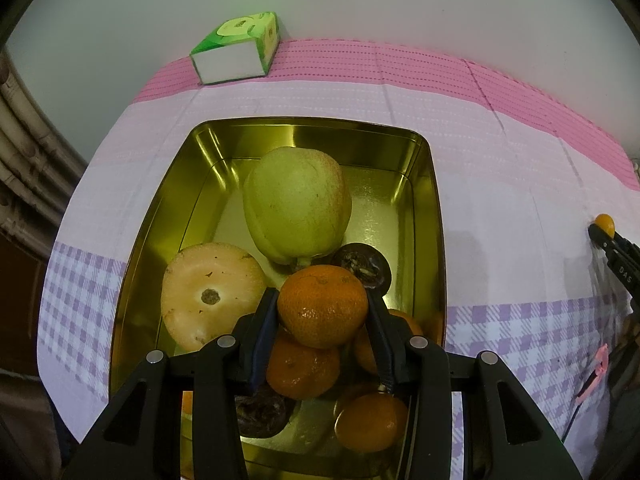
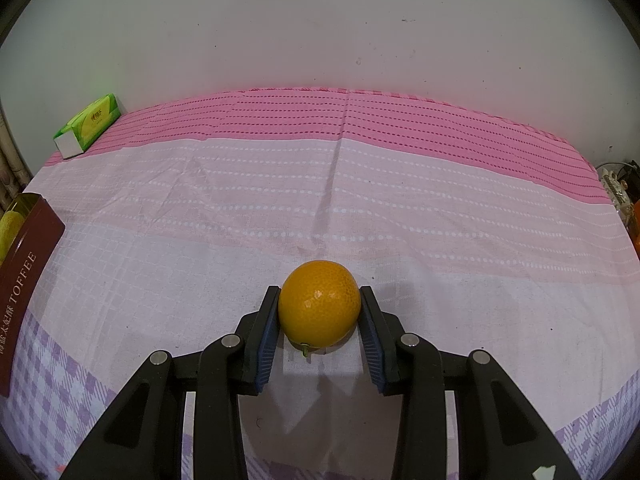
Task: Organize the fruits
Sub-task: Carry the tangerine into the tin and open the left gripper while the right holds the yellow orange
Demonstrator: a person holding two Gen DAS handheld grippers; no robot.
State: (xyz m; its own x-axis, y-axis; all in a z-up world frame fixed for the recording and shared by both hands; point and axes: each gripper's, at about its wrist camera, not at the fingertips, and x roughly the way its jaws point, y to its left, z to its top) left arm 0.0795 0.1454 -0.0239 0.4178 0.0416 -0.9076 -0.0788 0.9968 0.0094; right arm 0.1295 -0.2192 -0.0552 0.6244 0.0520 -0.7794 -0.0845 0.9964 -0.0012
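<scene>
left gripper [image 1: 323, 312] clamped on a mandarin [image 1: 322, 306] above the toffee tin [image 1: 434, 216], which already holds a pear [image 1: 298, 210], mandarins and dark fruits; right gripper [image 2: 319, 316] clamped on a small orange [image 2: 319, 309] over the tablecloth [image 2: 400, 208], not yet tinned

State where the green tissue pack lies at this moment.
The green tissue pack lies at the far edge of the tablecloth against the wall, beyond the gold tin; the right wrist view shows it at far left.
</scene>
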